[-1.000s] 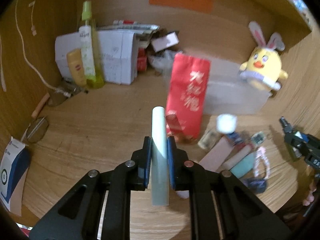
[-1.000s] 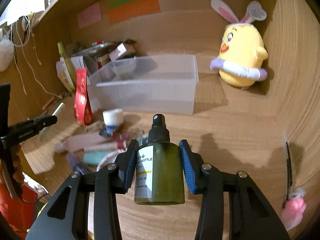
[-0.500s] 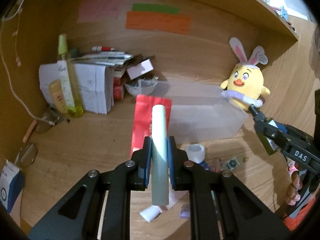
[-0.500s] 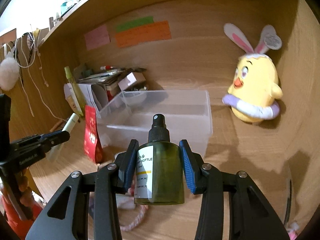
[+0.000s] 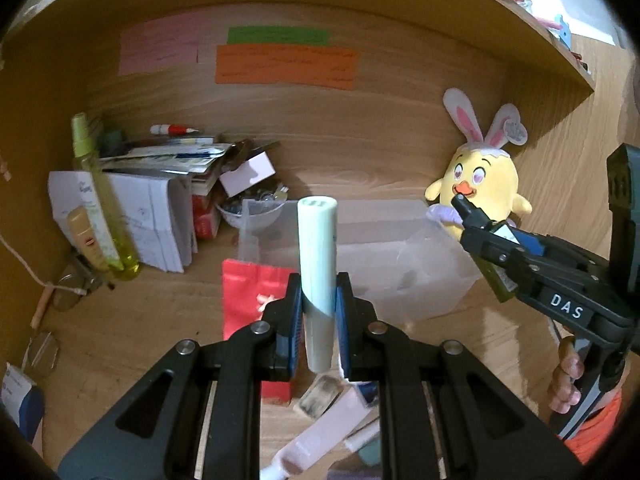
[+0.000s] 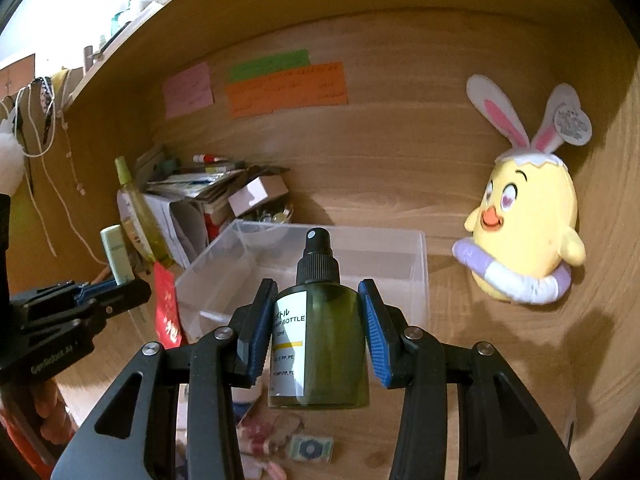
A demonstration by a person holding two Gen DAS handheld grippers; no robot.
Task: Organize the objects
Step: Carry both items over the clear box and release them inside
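Note:
My left gripper [image 5: 318, 304] is shut on a pale green tube [image 5: 317, 256], held upright above the desk in front of the clear plastic bin [image 5: 404, 280]. My right gripper [image 6: 318, 300] is shut on a dark green spray bottle [image 6: 320, 340] with a black pump top, held in front of the same clear bin [image 6: 340, 256]. The right gripper also shows at the right of the left wrist view [image 5: 500, 248], and the left gripper with its tube at the left of the right wrist view [image 6: 116, 284]. A red packet [image 5: 248, 292] stands left of the bin.
A yellow bunny-eared plush [image 6: 524, 240] sits right of the bin. Papers and boxes [image 5: 160, 208], a tall yellow-green spray bottle [image 5: 100, 208] and a small bowl [image 5: 252, 212] crowd the back left. Several small tubes and items [image 5: 320, 432] lie on the desk below the grippers.
Both grippers have risen and moved toward the clear bin, each still holding its object. The scattered items on the desk now lie lower in both views.

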